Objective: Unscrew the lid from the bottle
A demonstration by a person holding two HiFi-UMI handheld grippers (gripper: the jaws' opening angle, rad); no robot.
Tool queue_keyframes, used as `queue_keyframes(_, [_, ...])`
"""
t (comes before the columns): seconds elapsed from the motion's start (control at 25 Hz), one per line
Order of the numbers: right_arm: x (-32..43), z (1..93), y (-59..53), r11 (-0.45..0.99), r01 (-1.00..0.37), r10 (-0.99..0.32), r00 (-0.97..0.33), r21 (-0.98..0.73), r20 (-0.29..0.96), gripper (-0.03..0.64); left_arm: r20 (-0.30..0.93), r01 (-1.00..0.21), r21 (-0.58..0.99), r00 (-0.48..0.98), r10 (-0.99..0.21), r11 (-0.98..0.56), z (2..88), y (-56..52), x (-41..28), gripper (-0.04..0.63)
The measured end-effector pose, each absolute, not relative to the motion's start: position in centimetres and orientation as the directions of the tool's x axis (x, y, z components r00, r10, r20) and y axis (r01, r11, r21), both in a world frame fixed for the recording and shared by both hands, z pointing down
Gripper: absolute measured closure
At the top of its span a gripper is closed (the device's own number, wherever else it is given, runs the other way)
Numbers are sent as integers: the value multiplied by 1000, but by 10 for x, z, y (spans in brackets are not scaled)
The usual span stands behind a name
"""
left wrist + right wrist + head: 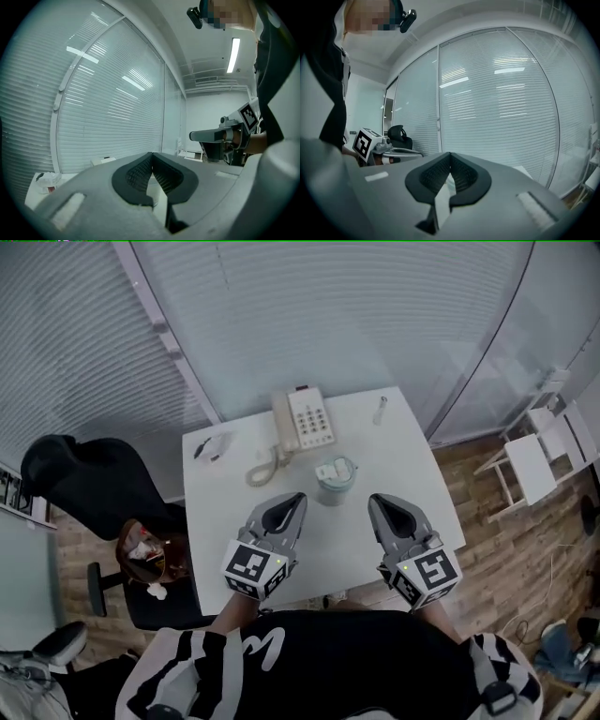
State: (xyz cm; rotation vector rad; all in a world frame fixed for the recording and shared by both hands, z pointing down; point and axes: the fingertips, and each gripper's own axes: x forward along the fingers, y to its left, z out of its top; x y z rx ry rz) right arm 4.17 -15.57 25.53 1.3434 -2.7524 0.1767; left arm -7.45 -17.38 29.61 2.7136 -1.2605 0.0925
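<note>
Both tools idle over the near half of the table. Left gripper has its jaws pressed together with nothing between them, plain in its own view. Right gripper is likewise closed and empty, and hovers off to the other side. The bottle, a squat pale thing with its lid on, stands upright just ahead of the two tips, in the gap between them, touched by neither. Risks as I judge them: if either tool goes forward with the jaws closed, the tip will shove the bottle rather than take it, sliding or tipping it toward the telephone and its coiled cord, which lie just beyond the left gripper's tip. The lid looks wide, so jaws opened too little would ride over its rim and slip. With a loose hold on the body, the whole bottle would likely spin with the lid and nothing would unscrew. Gripping the lid off-centre may tilt the bottle on the smooth tabletop.
</note>
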Motion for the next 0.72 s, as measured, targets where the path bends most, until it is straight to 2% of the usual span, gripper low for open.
queue_keyframes(0.12, [41, 258, -163, 618, -784, -773, -621, -69, 132, 615, 128, -768, 91, 640, -758, -634, 296, -182, -71, 595])
queue_keyframes(0.24, [44, 273, -174, 626, -777, -768, -628, -58, 126, 615, 87, -790, 55, 614, -785, -611, 301, -195, -76, 594])
queue_keyframes(0.36, [52, 290, -176, 635, -771, -763, -635, -45, 124, 615, 68, -796, 100, 603, -794, -596, 318, -197, -80, 594])
queue_keyframes(0.52, [51, 291, -194, 651, -755, -753, -655, -71, 57, 615, 58, -821, 113, 568, -821, -560, 328, -214, -96, 593])
queue_keyframes(0.68, [52, 303, -215, 691, -723, -720, -688, 1, 93, 615, 70, -785, 107, 618, -783, -610, 339, -222, -87, 504])
queue_keyframes(0.72, [52, 305, -214, 699, -715, -712, -695, -1, 101, 594, 83, -768, 109, 640, -764, -631, 345, -219, -82, 474])
